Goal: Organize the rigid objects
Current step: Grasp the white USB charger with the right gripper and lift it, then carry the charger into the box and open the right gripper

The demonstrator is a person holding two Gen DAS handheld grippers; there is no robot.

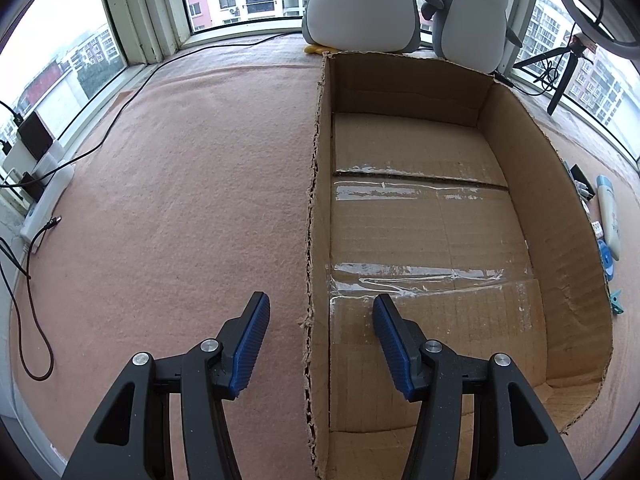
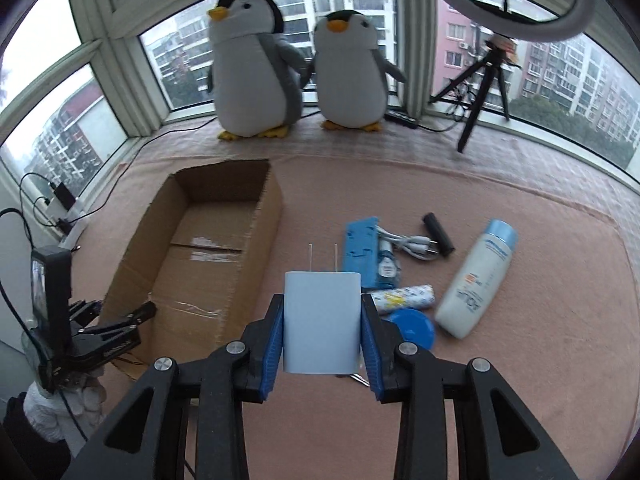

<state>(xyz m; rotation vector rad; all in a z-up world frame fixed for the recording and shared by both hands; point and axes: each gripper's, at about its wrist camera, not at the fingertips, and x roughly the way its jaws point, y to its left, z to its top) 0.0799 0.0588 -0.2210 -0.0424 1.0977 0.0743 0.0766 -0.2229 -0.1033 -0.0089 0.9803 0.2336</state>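
Observation:
My right gripper (image 2: pixel 322 312) is shut on a pale blue plug adapter (image 2: pixel 321 322), prongs pointing away, held above the pink mat. To its left lies an open cardboard box (image 2: pixel 264 216), empty inside. My left gripper (image 1: pixel 318 316) is open, straddling the box's left wall (image 1: pixel 316 200) near its front corner; it also shows in the right wrist view as the left gripper (image 2: pixel 140 314) at the box's near end. On the mat right of the box lie a blue case (image 2: pixel 362 248), a white cable (image 2: pixel 404 242), a black cylinder (image 2: pixel 438 234), a white lotion bottle (image 2: pixel 478 276), a patterned tube (image 2: pixel 404 298) and a blue lid (image 2: pixel 414 326).
Two plush penguins (image 2: pixel 256 68) stand at the window behind the box. A black tripod (image 2: pixel 480 92) and ring light (image 2: pixel 520 0) stand at the back right. Cables and chargers (image 1: pixel 36 148) line the left sill. A gloved hand (image 2: pixel 60 404) holds the left gripper.

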